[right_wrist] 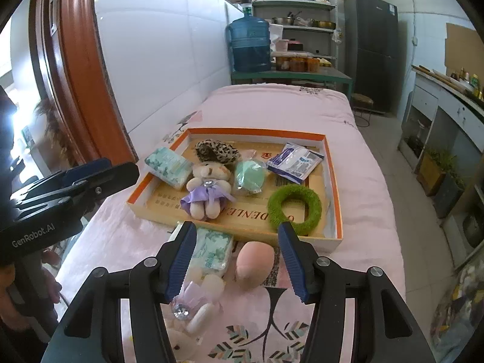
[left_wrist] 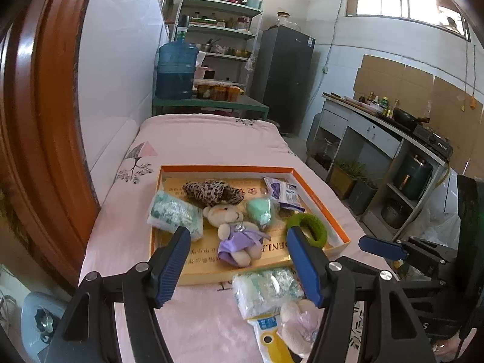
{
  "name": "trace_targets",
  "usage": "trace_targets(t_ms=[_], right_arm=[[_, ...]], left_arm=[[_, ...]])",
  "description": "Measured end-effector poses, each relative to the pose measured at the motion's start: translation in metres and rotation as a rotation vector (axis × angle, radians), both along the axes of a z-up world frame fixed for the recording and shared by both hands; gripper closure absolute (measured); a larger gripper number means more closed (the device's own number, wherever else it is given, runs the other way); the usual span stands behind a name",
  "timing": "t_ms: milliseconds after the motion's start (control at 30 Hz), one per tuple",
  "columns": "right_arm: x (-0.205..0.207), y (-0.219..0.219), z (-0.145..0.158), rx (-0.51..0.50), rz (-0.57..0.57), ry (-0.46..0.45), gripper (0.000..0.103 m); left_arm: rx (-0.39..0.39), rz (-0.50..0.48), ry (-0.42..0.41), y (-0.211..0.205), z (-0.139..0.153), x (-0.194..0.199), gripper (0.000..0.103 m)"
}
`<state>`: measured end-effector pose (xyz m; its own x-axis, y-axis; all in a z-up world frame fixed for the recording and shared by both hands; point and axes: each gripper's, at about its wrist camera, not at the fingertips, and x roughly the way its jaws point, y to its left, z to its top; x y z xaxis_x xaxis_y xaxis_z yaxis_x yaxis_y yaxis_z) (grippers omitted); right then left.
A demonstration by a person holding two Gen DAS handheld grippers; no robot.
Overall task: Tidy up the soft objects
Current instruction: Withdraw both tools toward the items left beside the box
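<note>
Tissue pack beneath open jaws

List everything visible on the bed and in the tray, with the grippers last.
shallow cardboard tray: one, orange-rimmed, on the pink bedspread
plush teddy bear in a purple dress: one, cream, tray centre
leopard-print fuzzy item: one, brown-black, tray back
mint-green wrapped pad: one, beside the bear
blue-white sachet: one, tray back right
fuzzy green ring: one, tray front right
green-patterned tissue packs: two, one on the tray's left edge, one outside the tray
peach foam egg: one, outside the tray
second plush toy: one, cream, nearest
left gripper: open
right gripper: open
</note>
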<state>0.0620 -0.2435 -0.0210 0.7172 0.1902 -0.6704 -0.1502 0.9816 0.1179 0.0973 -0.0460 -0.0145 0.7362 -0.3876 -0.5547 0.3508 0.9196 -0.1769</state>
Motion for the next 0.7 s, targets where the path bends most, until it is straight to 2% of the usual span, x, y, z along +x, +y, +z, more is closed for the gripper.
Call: trace_targets(t_ms=[700], right_arm=[[-0.02, 0.01, -0.002, -0.003, 0.012, 0.0, 0.045]], left_arm=[[0.002, 0.021, 0.032, 0.013, -0.016, -0.016, 0.037]])
